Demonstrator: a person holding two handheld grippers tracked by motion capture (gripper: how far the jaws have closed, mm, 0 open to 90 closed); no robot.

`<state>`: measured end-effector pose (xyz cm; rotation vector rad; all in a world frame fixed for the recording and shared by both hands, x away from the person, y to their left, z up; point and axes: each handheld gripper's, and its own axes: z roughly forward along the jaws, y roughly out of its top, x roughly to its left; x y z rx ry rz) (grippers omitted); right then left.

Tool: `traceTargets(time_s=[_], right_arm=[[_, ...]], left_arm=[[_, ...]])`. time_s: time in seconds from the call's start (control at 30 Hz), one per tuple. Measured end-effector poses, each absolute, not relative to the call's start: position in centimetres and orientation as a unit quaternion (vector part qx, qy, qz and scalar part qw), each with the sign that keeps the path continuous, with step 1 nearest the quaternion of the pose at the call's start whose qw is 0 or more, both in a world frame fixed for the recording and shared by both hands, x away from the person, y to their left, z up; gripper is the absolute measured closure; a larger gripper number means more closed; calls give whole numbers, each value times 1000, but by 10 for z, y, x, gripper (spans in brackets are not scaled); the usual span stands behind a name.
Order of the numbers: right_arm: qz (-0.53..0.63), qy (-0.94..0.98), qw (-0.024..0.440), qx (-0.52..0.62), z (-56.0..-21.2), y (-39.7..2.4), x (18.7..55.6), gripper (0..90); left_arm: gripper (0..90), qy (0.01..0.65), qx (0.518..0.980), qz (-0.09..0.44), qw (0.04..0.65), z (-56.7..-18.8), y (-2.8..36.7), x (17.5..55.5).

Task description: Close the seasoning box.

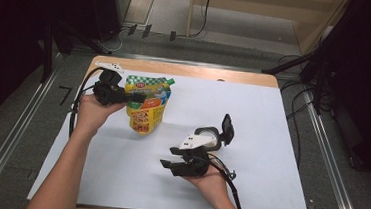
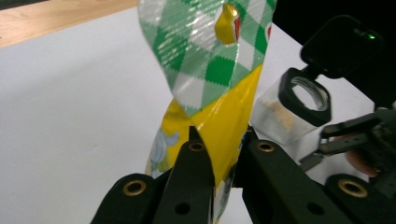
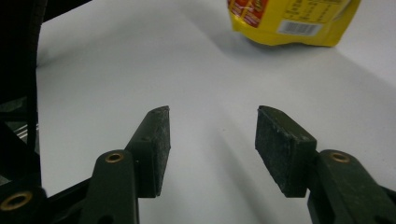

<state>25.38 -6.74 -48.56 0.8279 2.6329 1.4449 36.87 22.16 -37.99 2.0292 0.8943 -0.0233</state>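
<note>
Left hand-held gripper (image 1: 133,98) has its black jaws clamped on the glossy pouch (image 1: 148,103), a crinkly yellow foil bag with a green-and-white diamond top, standing on the desk's (image 1: 272,121) smooth white sheet. Right hand-held gripper (image 1: 167,164) hangs near the front edge, its rough square pads (image 3: 159,135) apart with nothing between them.

No legible text on pouch (image 1: 147,104)
</note>
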Motion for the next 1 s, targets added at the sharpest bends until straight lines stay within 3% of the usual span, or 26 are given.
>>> traceTargets(time_s=[1.0], right_arm=[[446,842,27,303,-503,-50,266,483]], left_arm=[[900,308,823,-55,474,-329,196,311]])
